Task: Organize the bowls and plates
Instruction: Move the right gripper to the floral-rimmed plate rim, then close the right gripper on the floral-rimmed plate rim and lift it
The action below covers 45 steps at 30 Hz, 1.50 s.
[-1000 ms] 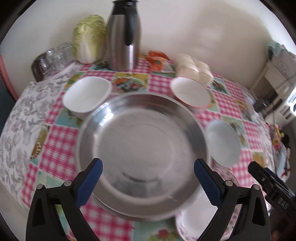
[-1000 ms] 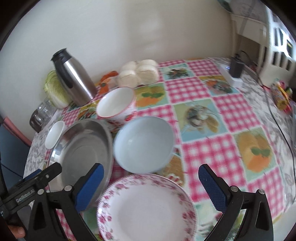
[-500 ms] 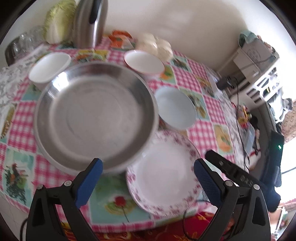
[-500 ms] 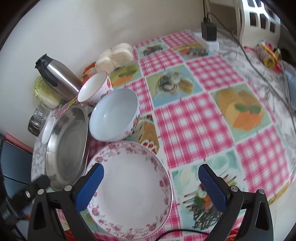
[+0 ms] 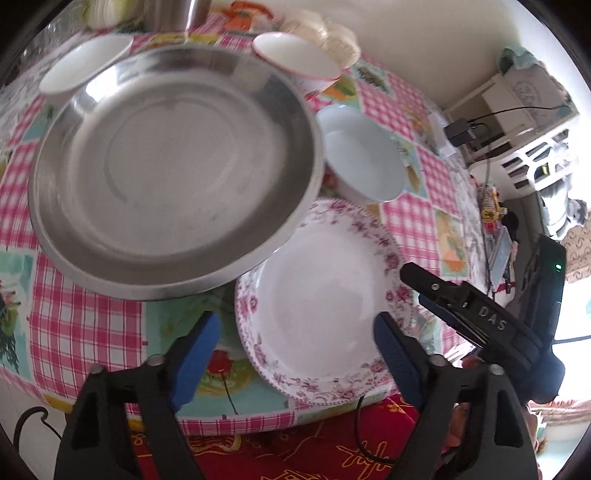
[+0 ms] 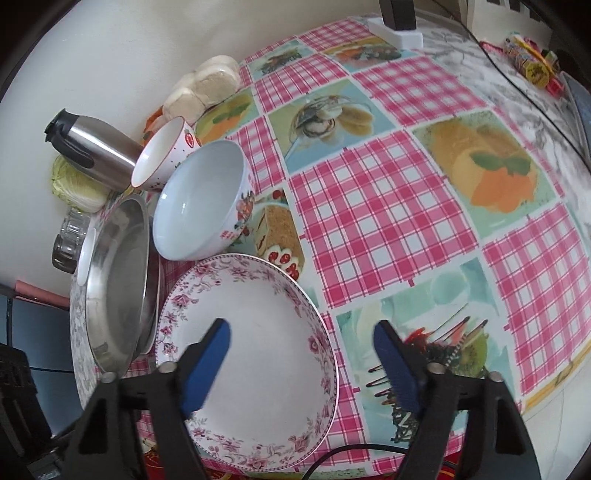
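A white plate with a pink flower rim (image 5: 317,295) (image 6: 251,339) lies at the table's near edge. A large steel pan (image 5: 170,166) (image 6: 114,284) sits to its left, its rim over the plate's edge. A pale blue bowl (image 5: 364,162) (image 6: 201,199), a red-rimmed bowl (image 5: 295,55) (image 6: 162,158) and a small white bowl (image 5: 85,64) stand behind. My left gripper (image 5: 295,339) is open above the plate's near-left edge. My right gripper (image 6: 301,354) is open over the plate's right rim, and shows in the left wrist view (image 5: 461,306).
A steel thermos jug (image 6: 92,147), a cabbage (image 6: 77,184), a glass jar (image 6: 70,236) and wrapped buns (image 6: 203,85) stand along the wall. A power adapter (image 6: 397,22) and cable lie at the far right. The checked tablecloth (image 6: 388,206) spreads to the right.
Both grippers have moved down and closer to the flowered plate. The left view has swung further right, from the steel pan toward the plate. Both stay open.
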Each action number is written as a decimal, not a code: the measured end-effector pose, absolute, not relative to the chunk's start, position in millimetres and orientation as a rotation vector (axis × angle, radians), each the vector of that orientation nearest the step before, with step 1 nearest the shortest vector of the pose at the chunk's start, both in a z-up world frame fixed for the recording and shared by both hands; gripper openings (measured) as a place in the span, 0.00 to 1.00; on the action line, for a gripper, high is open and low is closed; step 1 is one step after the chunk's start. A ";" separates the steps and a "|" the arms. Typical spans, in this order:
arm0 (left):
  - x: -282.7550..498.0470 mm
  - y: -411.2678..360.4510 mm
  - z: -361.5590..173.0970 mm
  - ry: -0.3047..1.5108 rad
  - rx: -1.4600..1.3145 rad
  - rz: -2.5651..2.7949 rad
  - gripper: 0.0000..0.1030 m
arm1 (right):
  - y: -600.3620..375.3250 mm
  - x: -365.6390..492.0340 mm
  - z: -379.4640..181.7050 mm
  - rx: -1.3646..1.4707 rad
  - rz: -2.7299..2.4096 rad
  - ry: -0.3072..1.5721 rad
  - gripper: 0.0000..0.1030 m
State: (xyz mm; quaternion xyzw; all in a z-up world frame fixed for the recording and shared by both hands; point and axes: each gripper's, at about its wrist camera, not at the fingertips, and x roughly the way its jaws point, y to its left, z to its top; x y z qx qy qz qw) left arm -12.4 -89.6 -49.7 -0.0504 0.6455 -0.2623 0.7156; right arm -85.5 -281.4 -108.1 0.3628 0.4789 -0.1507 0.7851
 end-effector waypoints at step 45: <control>8.9 -94.4 -100.0 1.509 -0.153 -0.502 0.17 | -302.4 -91.8 -126.6 0.884 -0.249 1.008 0.13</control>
